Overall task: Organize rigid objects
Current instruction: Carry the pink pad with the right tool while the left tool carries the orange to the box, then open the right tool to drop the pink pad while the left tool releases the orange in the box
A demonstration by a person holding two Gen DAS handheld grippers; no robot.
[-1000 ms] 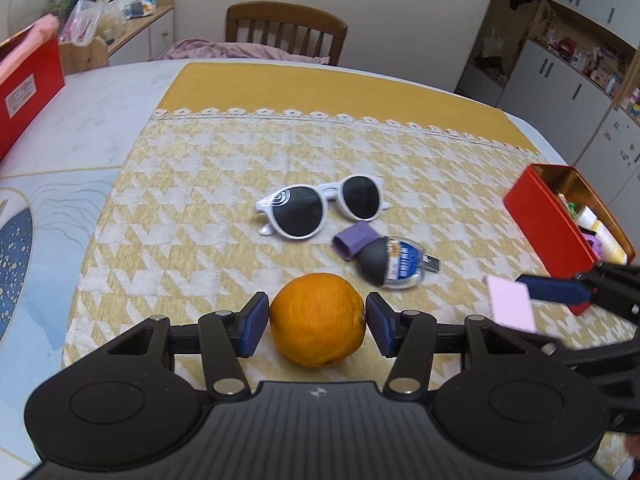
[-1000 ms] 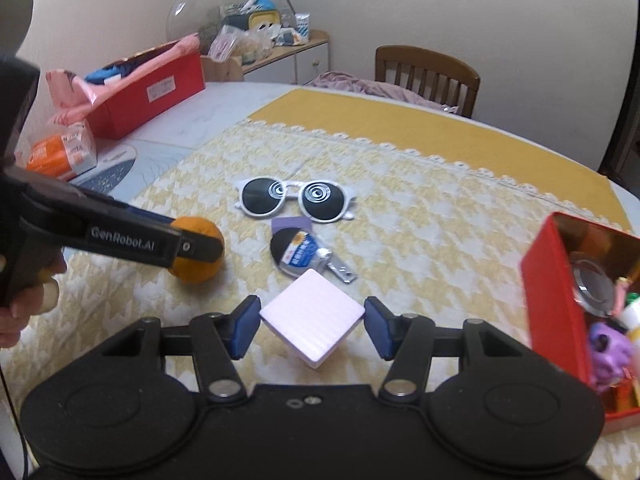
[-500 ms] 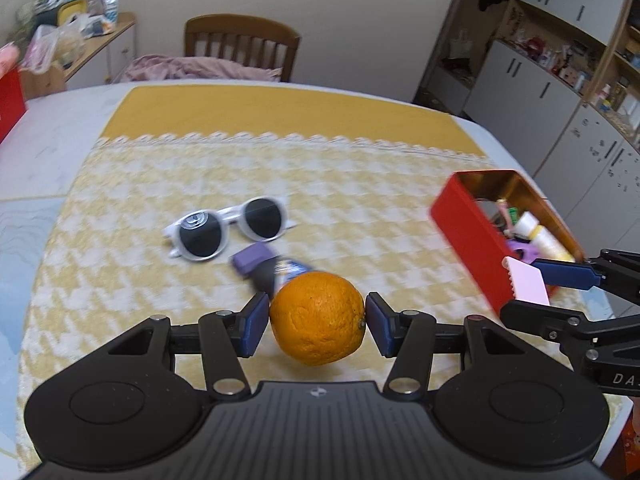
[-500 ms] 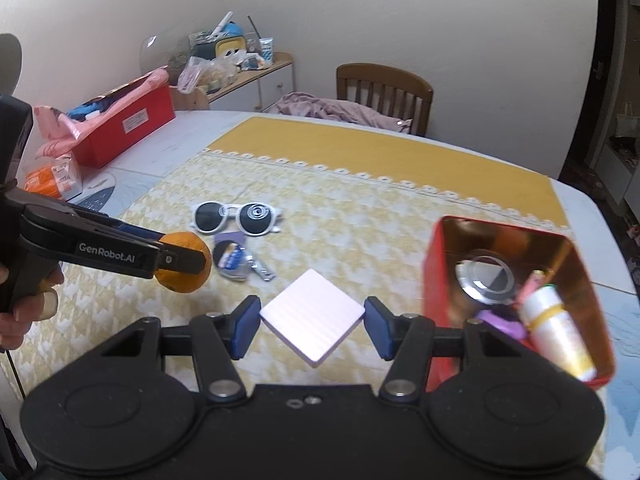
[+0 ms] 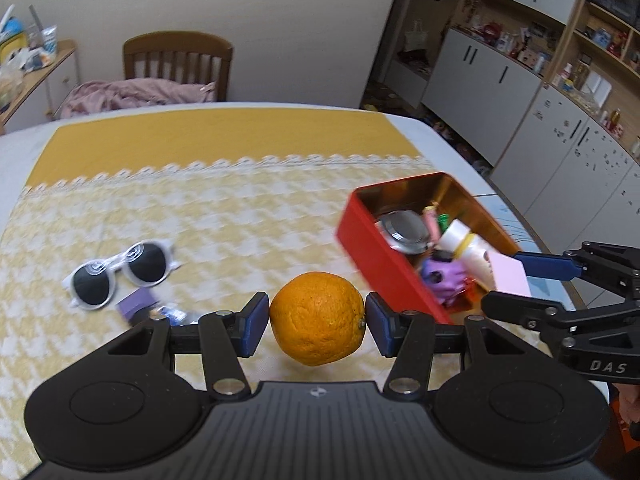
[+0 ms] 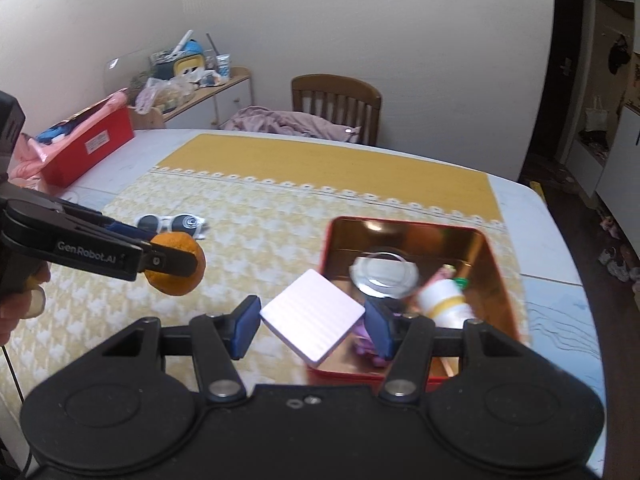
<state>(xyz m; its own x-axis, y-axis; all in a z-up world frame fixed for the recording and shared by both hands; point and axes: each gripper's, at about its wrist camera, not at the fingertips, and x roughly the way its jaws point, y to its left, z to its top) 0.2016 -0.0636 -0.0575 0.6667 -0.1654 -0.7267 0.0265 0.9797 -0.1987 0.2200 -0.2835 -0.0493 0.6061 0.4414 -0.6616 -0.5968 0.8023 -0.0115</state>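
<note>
Both hand-held grippers, pinching orange (image 5: 316,318) and pink pad (image 6: 313,315), neared the tin (image 6: 498,280), blurring its contents.

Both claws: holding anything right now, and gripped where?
Left claw holds the orange, pads on its opposite sides. Right claw holds the pink square pad, pinched at two opposite corners, above the red tin's near end.

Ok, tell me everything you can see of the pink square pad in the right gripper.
The pink square pad is a flat, thin block, pale pink on top with faint ridged lines, apparently rigid plastic. The right gripper clamps it at two opposite corners, so it sits diamond-wise, tilted, in the air over the near edge of the red tin. Only the gripper's pads touch it.
</note>
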